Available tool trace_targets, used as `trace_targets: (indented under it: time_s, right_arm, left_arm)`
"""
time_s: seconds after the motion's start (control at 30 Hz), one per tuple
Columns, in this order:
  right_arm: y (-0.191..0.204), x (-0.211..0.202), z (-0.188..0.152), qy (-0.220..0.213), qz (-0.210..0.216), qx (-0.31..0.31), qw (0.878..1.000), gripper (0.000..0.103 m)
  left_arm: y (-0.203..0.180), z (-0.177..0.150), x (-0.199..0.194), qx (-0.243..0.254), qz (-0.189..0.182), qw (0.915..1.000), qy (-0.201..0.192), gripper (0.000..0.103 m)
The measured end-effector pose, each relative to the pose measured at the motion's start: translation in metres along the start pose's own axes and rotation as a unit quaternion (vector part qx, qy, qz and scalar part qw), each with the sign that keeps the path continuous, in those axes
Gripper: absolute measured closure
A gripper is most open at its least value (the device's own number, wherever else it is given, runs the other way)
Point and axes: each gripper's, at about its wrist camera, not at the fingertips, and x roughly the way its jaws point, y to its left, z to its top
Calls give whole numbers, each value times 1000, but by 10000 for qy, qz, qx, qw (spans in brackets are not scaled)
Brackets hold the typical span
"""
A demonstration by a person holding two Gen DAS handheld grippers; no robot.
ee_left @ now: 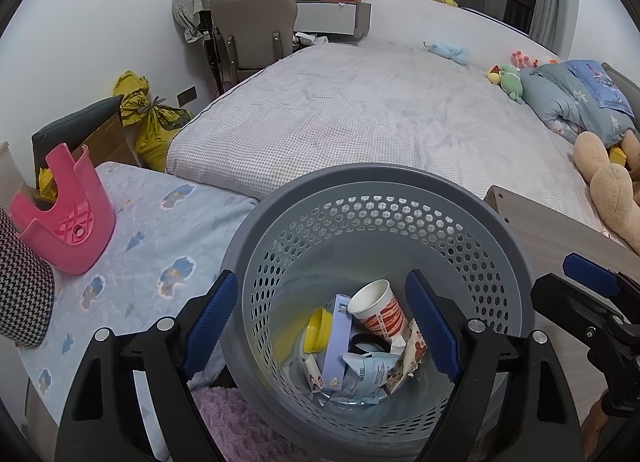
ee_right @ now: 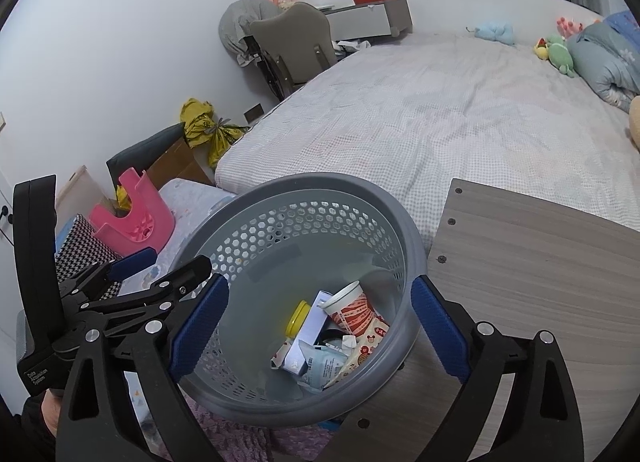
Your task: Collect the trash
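Two spread, empty grippers hang over the bin [ee_left: 376, 197]: from the left wrist, the left gripper [ee_left: 320, 322] looks straight down at the cup [ee_left: 378, 312], box [ee_left: 336, 342] and wrappers [ee_left: 368, 374] on the bin floor. From the right wrist, the right gripper [ee_right: 320, 326] frames the same trash, board [ee_right: 540, 262] to its right, stool [ee_right: 136, 217] and bed [ee_right: 440, 109] beyond; nothing blocks either.

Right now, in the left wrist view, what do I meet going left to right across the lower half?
Houndstooth cushion → pink stool → left gripper over the grey bin → wooden board → right gripper.
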Motion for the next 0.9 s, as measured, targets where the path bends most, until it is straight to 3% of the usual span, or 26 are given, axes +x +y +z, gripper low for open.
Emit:
trace_targets:
  time_s: [0.9]
  right_arm:
    - [2, 0, 0, -1, -9, -4, 10000, 9]
  left_arm:
    - [0, 0, -2, 14, 51, 10000, -26, 21]
